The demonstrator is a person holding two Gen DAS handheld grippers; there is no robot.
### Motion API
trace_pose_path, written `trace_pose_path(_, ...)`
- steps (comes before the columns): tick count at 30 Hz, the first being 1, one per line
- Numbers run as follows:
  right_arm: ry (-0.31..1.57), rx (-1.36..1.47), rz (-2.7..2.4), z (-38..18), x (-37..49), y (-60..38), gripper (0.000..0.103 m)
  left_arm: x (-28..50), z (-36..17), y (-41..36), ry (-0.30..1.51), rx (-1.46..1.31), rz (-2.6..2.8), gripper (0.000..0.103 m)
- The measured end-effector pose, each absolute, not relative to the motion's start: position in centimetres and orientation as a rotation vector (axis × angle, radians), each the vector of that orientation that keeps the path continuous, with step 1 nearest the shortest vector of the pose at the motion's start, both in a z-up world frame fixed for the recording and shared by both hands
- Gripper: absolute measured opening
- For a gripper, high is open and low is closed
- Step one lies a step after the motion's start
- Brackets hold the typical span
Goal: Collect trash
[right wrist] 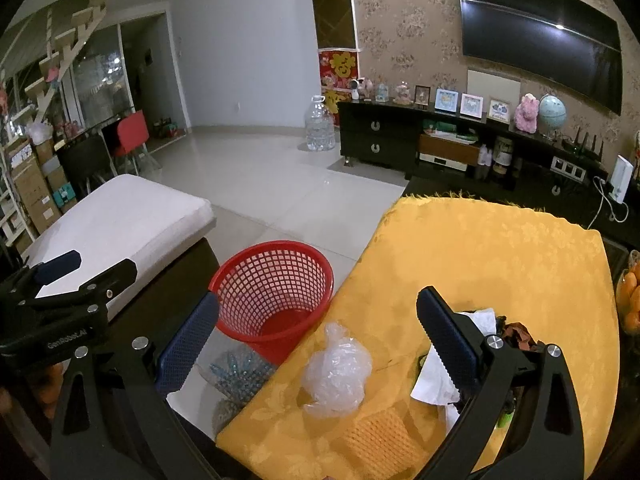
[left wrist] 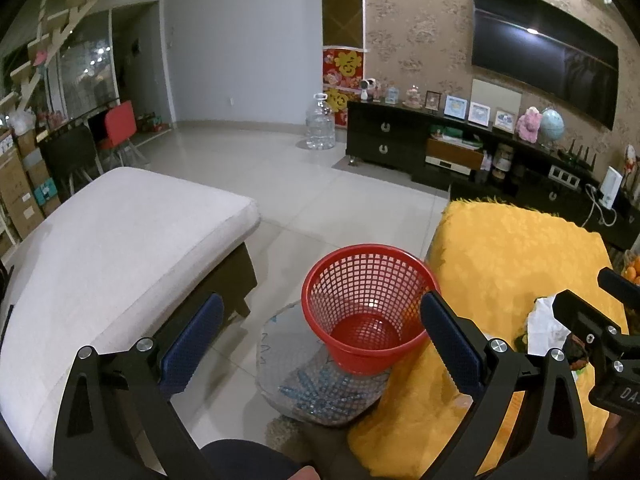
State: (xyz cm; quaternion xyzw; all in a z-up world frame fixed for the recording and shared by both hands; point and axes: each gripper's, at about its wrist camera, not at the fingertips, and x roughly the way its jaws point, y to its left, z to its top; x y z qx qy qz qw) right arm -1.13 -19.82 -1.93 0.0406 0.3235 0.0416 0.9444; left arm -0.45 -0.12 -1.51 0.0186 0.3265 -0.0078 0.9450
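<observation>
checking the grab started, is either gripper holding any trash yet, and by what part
Nothing is held: the left gripper and right gripper are both open and empty.

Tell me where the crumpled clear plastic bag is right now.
In the right wrist view, the clear plastic bag lies on the yellow tablecloth near its left edge, right of the red basket, just beyond an orange foam net.

Both wrist views look down and forward from close above, sharing the red basket (left wrist: 366, 308) and yellow tablecloth (right wrist: 492, 256).
</observation>
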Motion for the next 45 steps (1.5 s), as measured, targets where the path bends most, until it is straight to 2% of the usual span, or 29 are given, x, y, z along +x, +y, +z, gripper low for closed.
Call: trace_pose_path(45, 0.669, 0.083, 0.082, -2.6, -1.8, -20.5, 0.096, 0.1, -1.9, -0.8, 0.711, 0.049, -0.041, 0.095)
